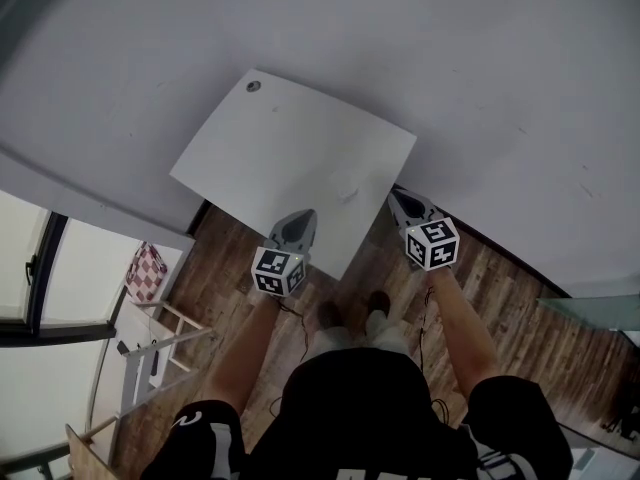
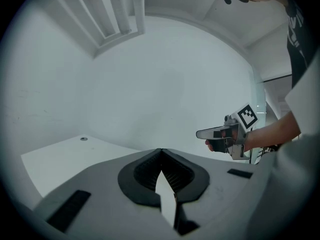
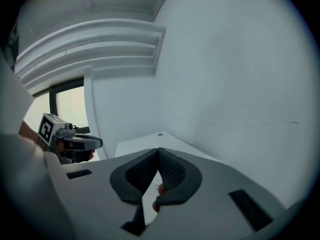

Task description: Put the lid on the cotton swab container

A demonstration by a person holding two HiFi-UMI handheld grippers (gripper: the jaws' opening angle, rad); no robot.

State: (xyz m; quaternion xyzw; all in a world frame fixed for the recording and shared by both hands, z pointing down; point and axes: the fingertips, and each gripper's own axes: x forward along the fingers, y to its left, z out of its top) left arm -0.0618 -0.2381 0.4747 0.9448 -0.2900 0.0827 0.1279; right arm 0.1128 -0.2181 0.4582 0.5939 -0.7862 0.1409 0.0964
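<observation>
A white table (image 1: 290,148) stands against the wall in the head view. On it, near the front edge, lies one small pale thing (image 1: 347,196), too small to name; I see no cotton swab container or lid that I can recognise. My left gripper (image 1: 303,215) hovers over the table's front edge, its jaws shut and empty (image 2: 160,151). My right gripper (image 1: 396,194) hangs at the table's right corner, likewise shut with nothing in it (image 3: 159,150). Each gripper view also shows the other gripper held level in a hand: the right gripper (image 2: 202,133) and the left gripper (image 3: 98,143).
A small round grommet (image 1: 253,86) sits in the table's far corner. Wooden floor (image 1: 520,308) runs under me. A window (image 1: 30,268), a red checked cloth (image 1: 146,270) and a wooden rack (image 1: 150,368) are at the left. White wall (image 1: 450,58) lies behind the table.
</observation>
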